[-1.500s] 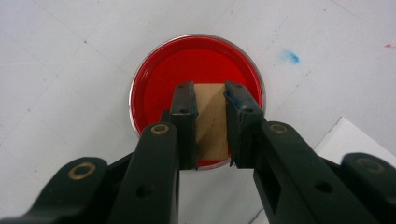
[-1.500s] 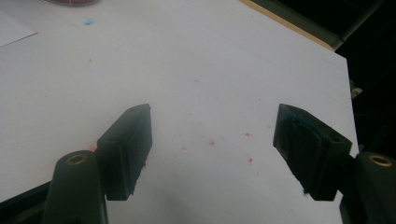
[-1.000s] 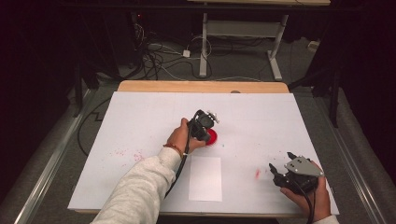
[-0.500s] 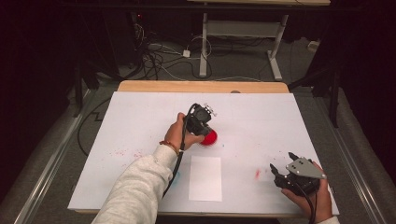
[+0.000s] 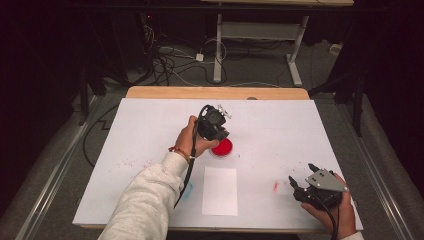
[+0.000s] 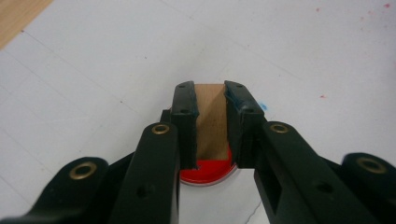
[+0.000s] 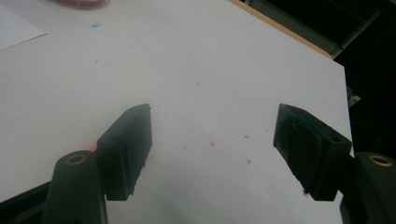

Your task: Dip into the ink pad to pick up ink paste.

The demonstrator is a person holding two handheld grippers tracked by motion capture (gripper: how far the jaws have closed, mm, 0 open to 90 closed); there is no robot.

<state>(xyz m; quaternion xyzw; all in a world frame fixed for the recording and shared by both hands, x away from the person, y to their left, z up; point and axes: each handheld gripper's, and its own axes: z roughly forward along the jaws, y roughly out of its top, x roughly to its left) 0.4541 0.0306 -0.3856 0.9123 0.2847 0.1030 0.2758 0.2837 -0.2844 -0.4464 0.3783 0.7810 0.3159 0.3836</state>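
At the near edge of the table [image 5: 150, 115], on the right, the right gripper [image 5: 304, 186] is held low in a hand, resting close to the white surface. Its jaws are spread wide with nothing between them, and through the gap in the right gripper view a scatter of small red specks [image 7: 212, 143] is seen on the table. Just to the left of it, a red smudge [image 5: 275, 186] is marked on the white cover. Nearer the middle, a plain white sheet of paper [image 5: 220, 190] is laid flat, well apart from both tools. Beyond the sheet, the left gripper [image 5: 220, 135] is held up in the other hand, tilted downward over a round red dish [image 5: 222, 147]. In the left gripper view, a wooden block [image 6: 211, 121] is clamped between the black pads, gripped on both sides and held upright, with the red dish [image 6: 205, 171] seen right beneath its lower end; whether the block touches the dish cannot be told. At the far side, a wooden strip [image 5: 215, 93] of the table is left uncovered.
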